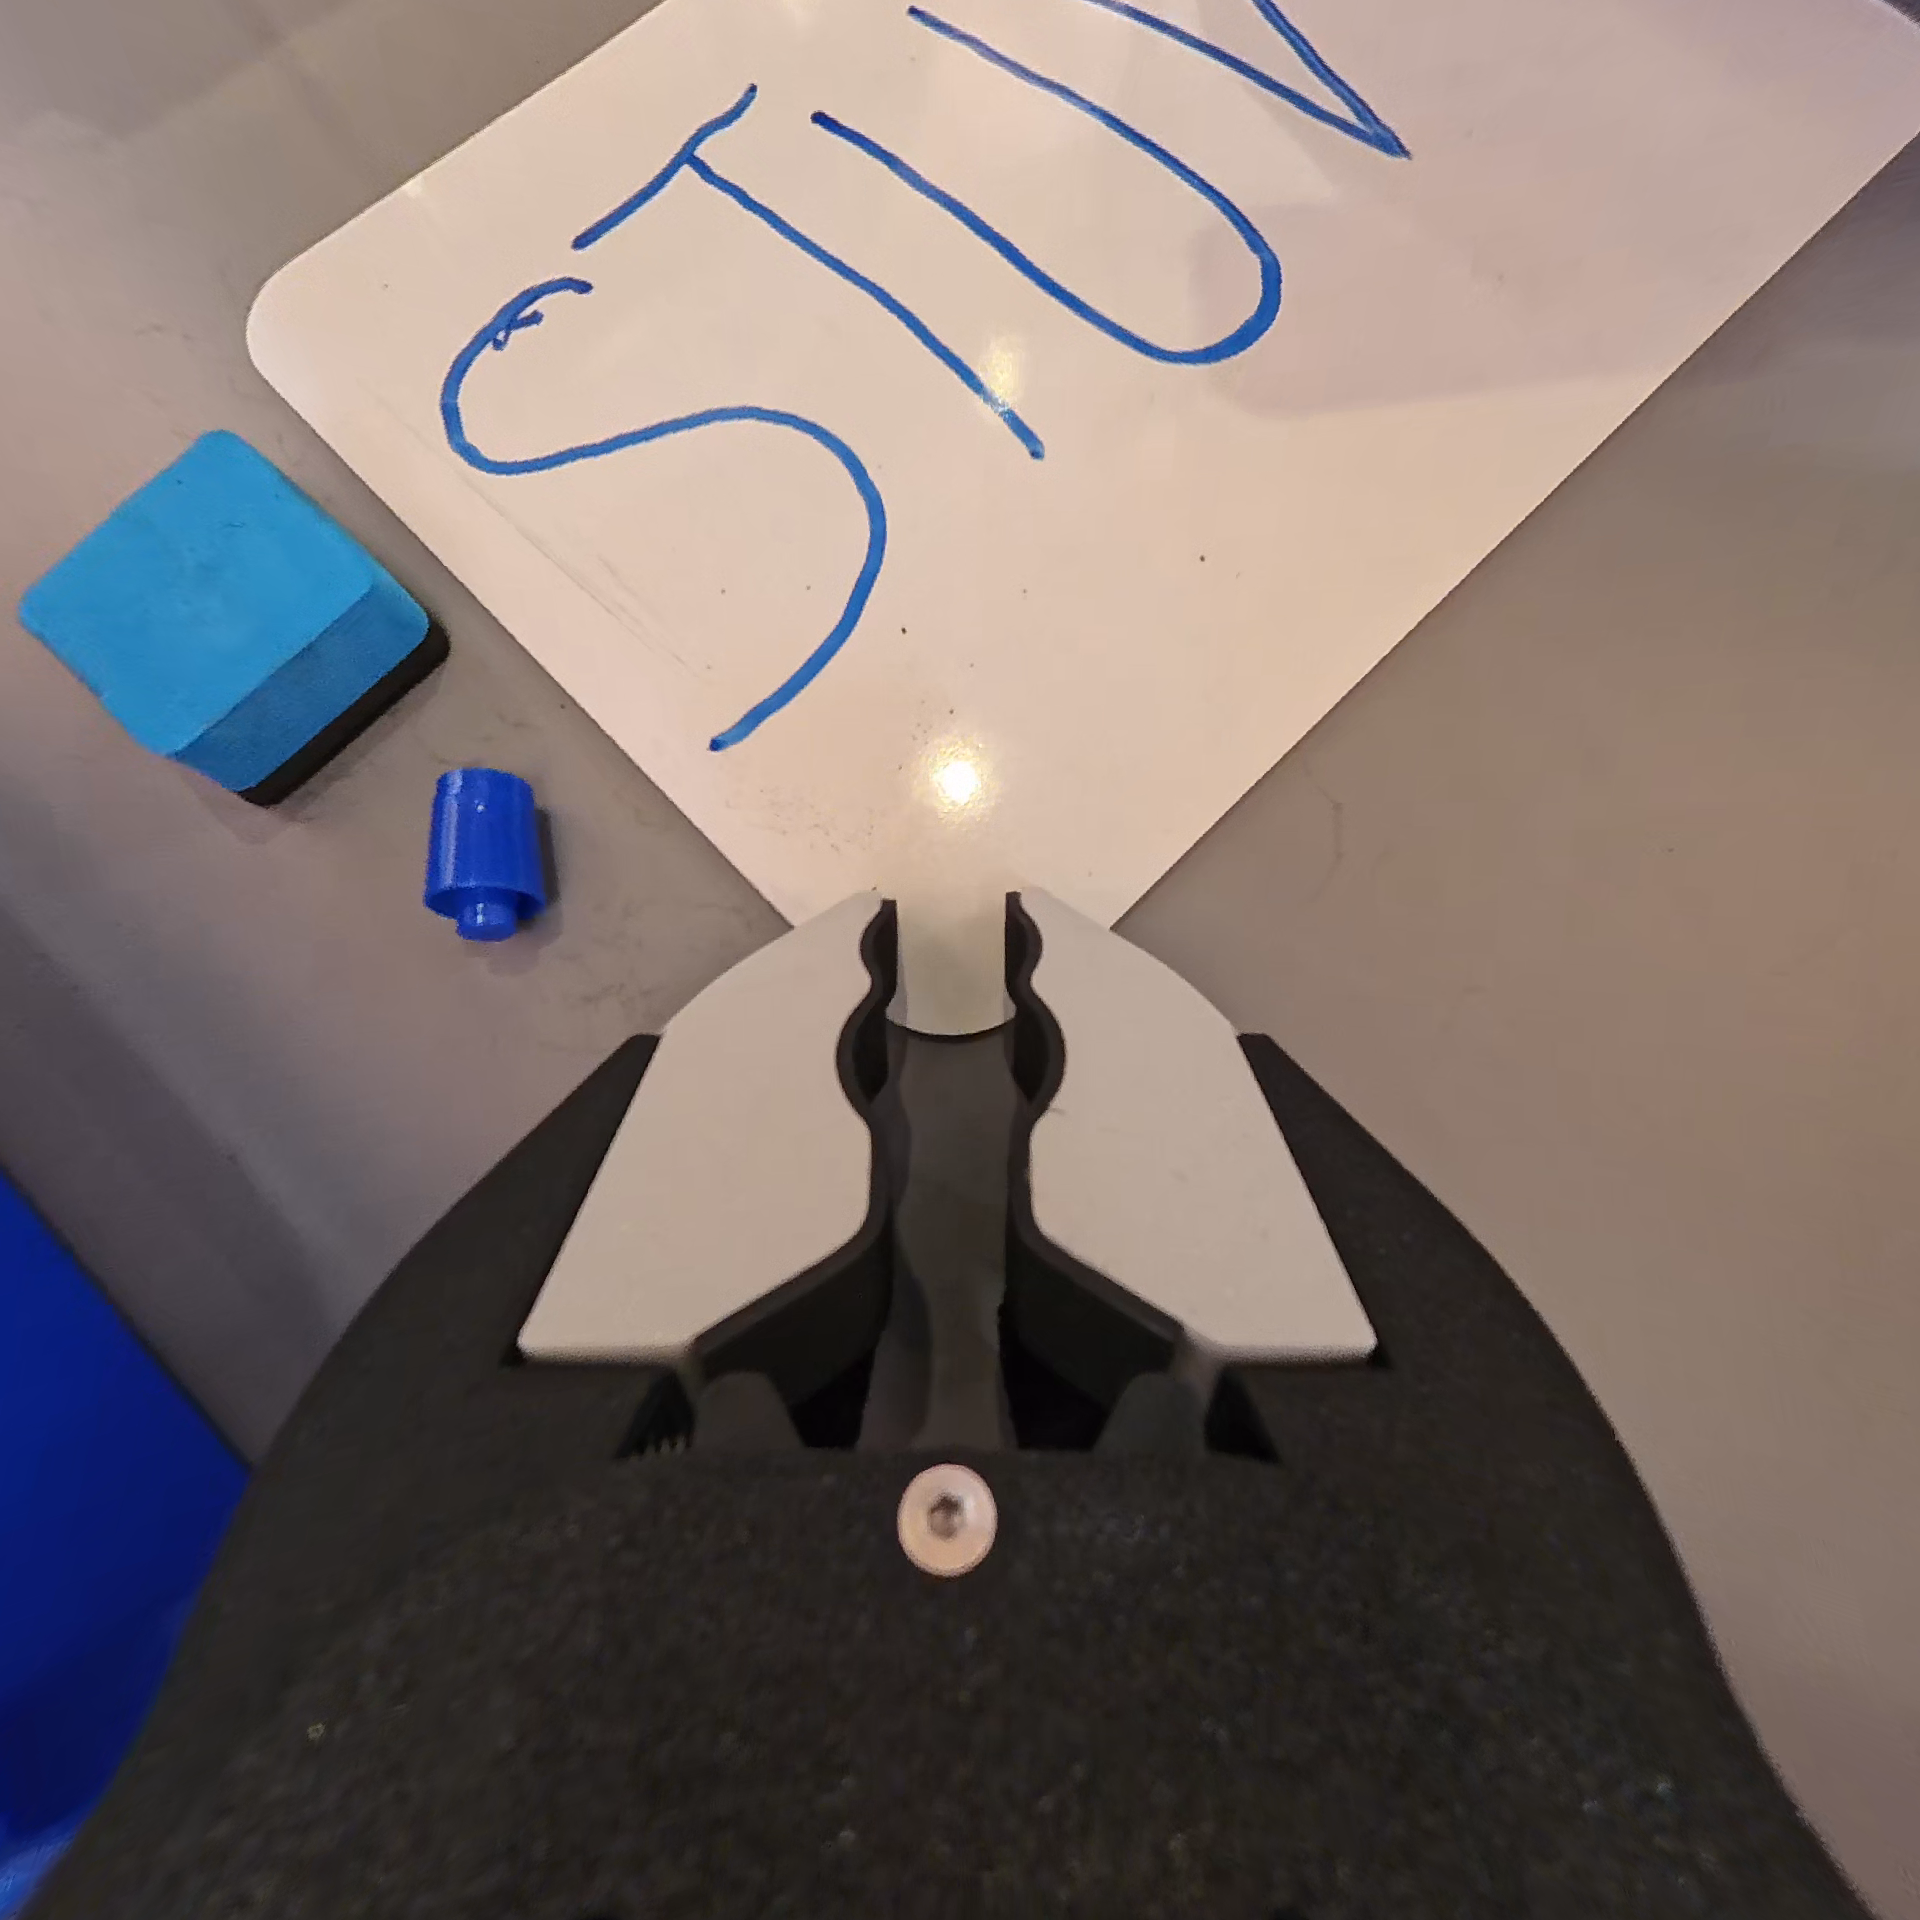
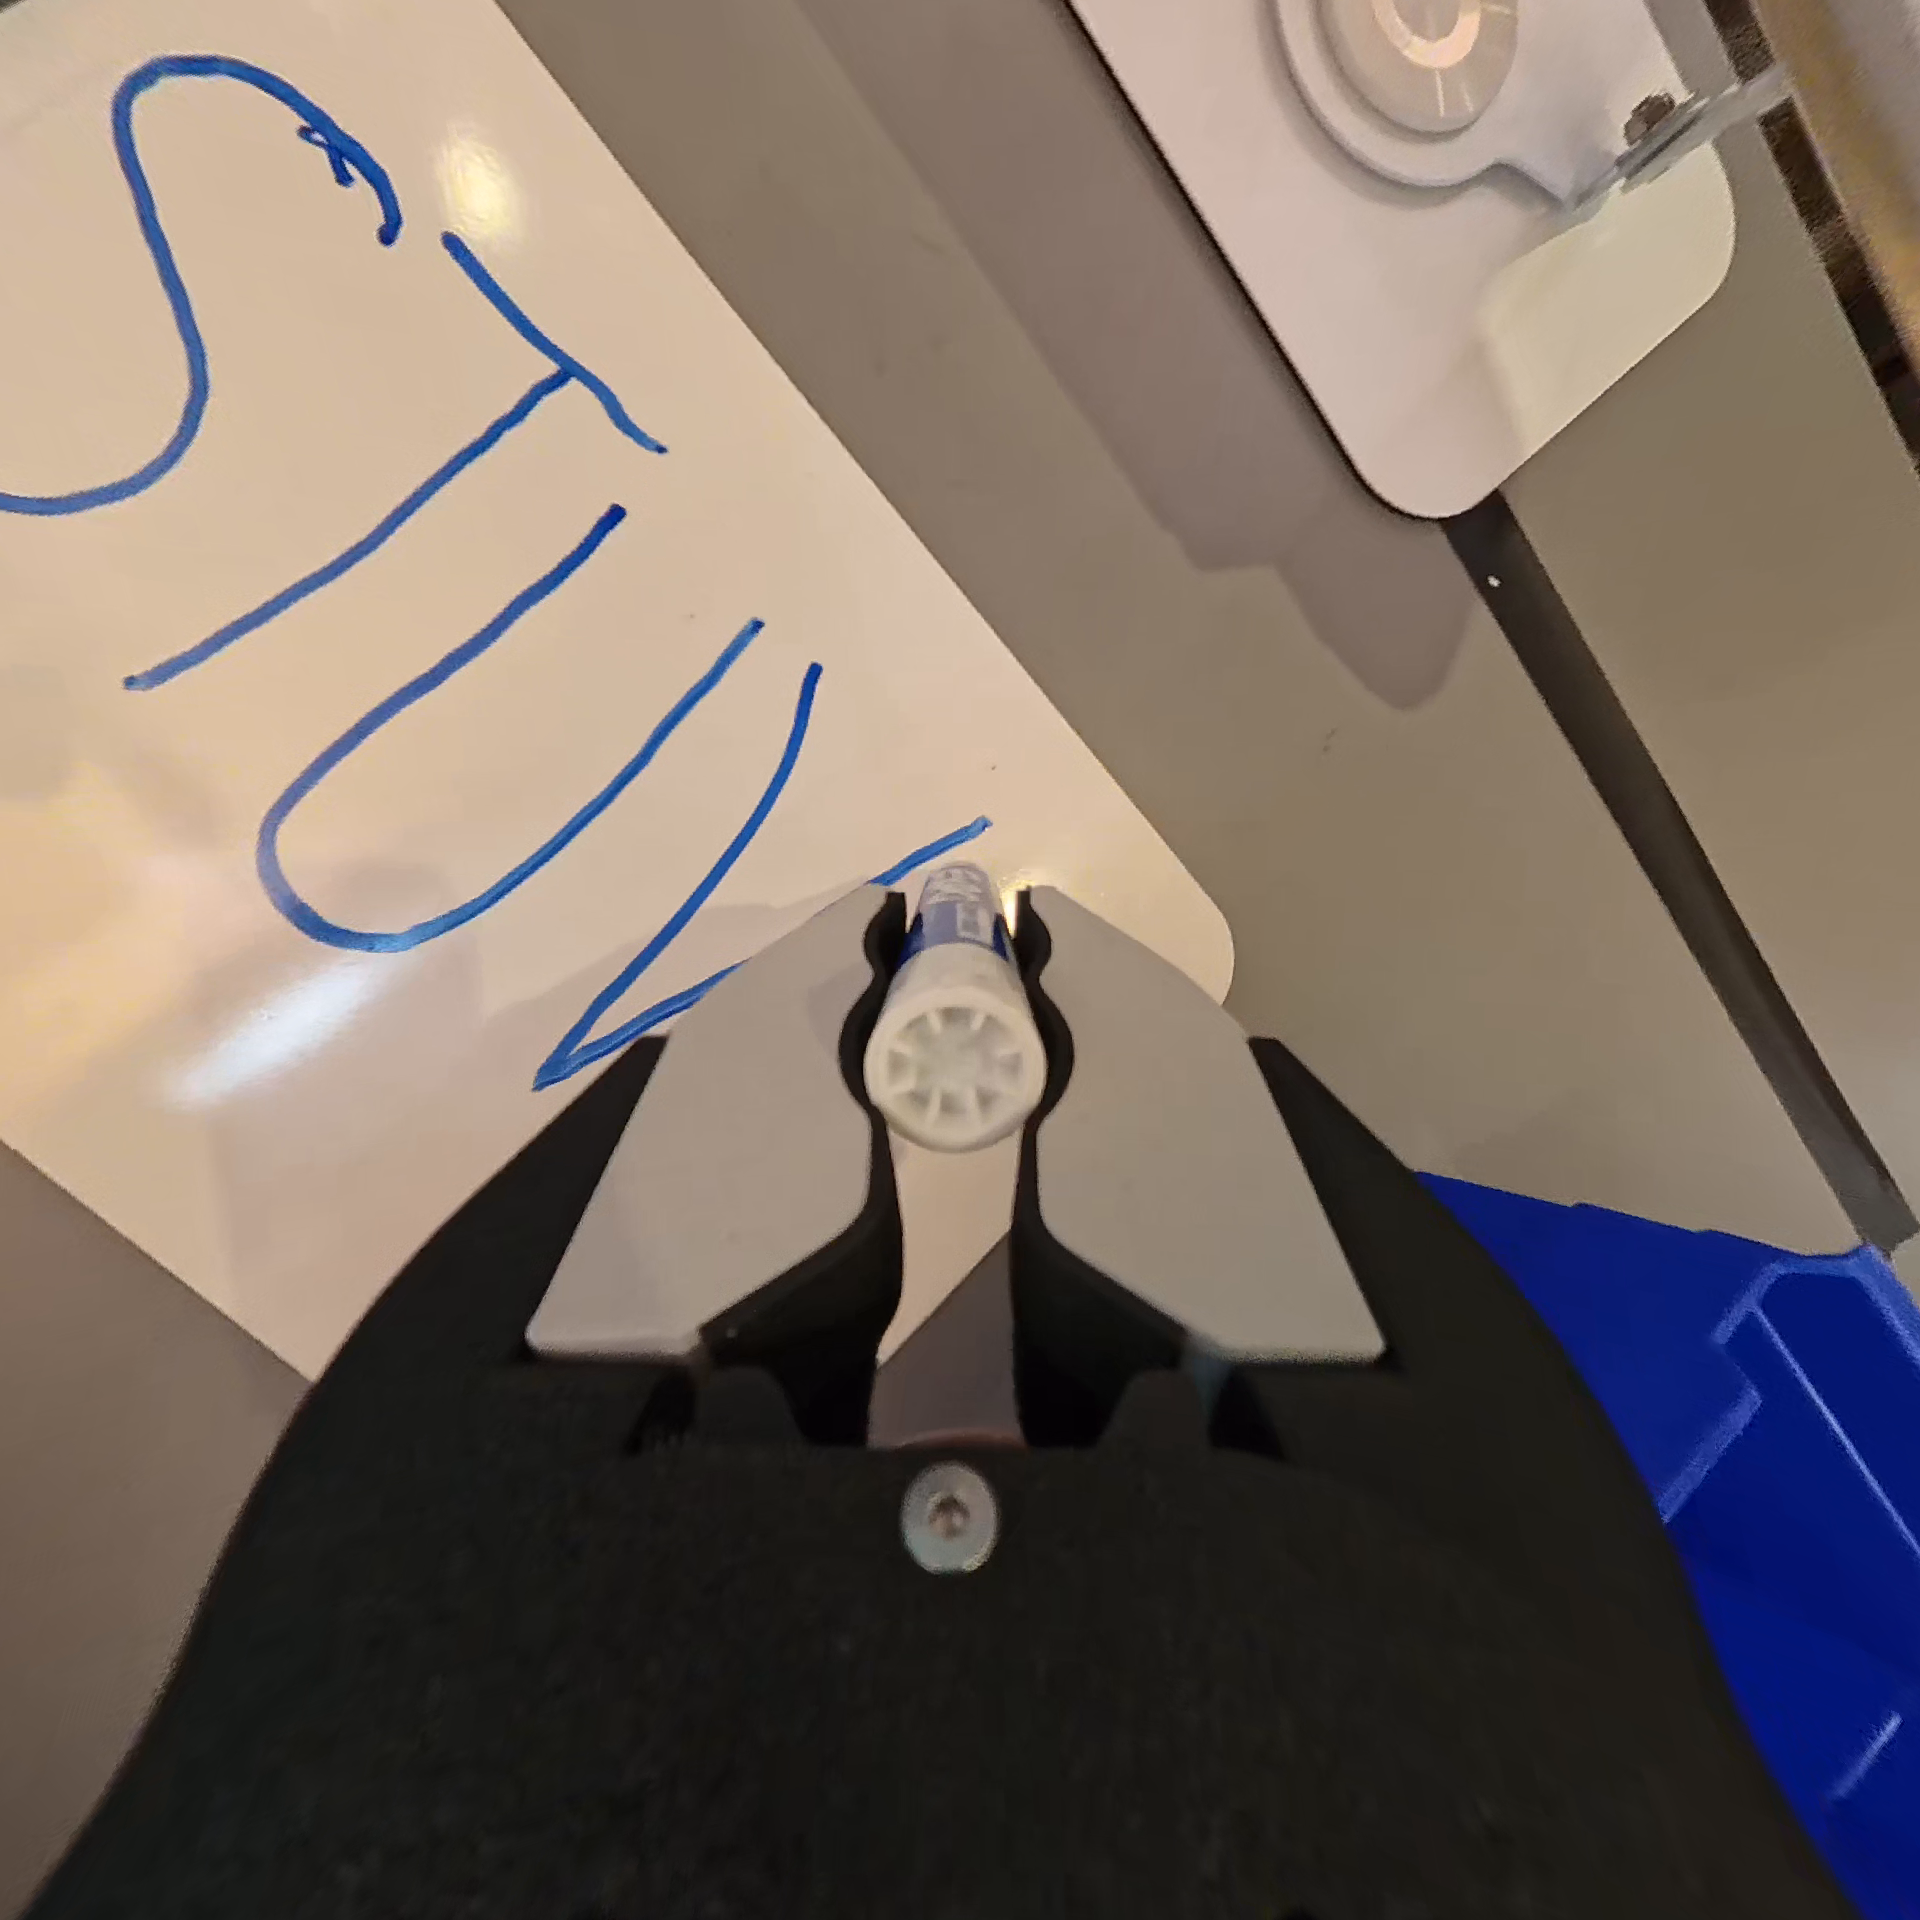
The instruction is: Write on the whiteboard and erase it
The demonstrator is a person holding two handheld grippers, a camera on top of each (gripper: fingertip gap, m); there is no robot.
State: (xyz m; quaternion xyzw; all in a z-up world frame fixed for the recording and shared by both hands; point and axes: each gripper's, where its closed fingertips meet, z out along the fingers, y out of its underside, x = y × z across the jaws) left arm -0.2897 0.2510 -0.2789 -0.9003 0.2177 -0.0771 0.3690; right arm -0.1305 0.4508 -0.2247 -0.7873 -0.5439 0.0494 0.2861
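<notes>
One whiteboard (image 1: pixel 1091 644), one eraser (image 1: pixel 223 613), one marker (image 2: pixel 956 1023) (cap (image 1: pixel 483 857) separate).

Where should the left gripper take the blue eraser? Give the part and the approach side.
Grip the eraser across its two foam side faces, coming from above: it lies flat, dark felt down, clear of the whiteboard and cap. The left gripper looks empty.

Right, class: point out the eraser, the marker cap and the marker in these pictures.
eraser (image 1: pixel 208 603): left wrist view, on its light blue top face.
marker cap (image 1: pixel 483 852): left wrist view, on its blue side.
marker (image 2: pixel 954 1070): right wrist view, on its white rear end.
</notes>
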